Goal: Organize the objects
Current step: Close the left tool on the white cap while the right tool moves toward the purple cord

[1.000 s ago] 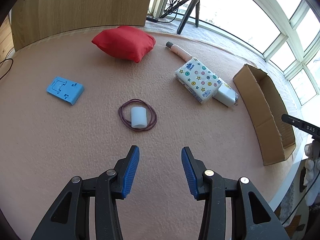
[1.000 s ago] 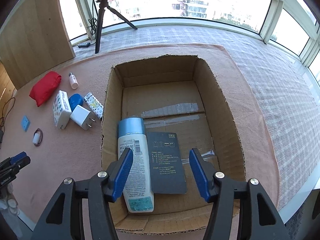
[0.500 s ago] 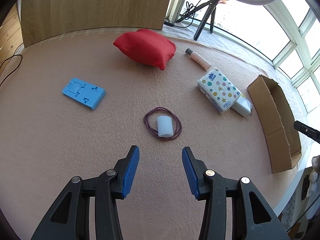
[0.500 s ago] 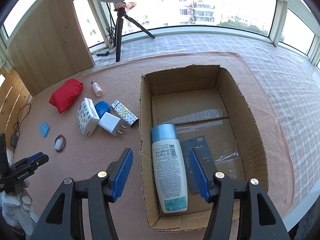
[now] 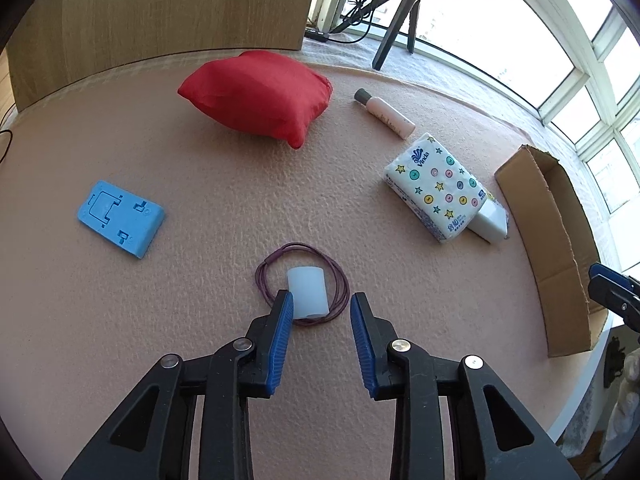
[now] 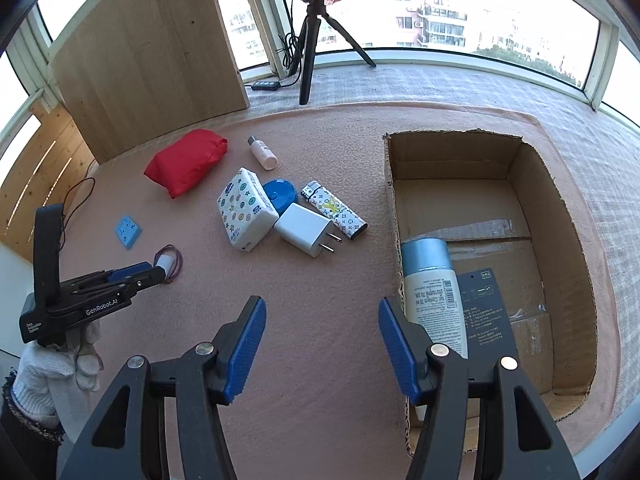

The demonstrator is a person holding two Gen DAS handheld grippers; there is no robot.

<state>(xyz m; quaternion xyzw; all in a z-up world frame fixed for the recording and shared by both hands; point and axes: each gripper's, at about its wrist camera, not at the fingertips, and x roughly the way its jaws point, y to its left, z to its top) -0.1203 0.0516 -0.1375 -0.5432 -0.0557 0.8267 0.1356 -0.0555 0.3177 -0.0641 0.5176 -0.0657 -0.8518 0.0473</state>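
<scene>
The white cylinder (image 5: 307,292), ringed by a purple band (image 5: 302,282), sits seemingly untouched between the left hand-held gripper's (image 5: 318,306) spread jaws; the right hand-held gripper (image 6: 322,312) also gapes.

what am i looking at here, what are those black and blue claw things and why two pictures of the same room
There is no robot. A person holds a black clamp with two blue fingers in each hand, and each clamp carries a wide-angle camera looking along its fingers, hence two pictures.

The left wrist view shows the left gripper, open, with a small white cylinder just ahead of its fingertips, inside a purple elastic loop. The right wrist view shows the right gripper, open and empty, above the pink mat.

Also lying there: a red pouch, a blue plastic piece, a tissue pack and a white charger. The cardboard box already holds a lotion bottle. Nothing is held.
</scene>
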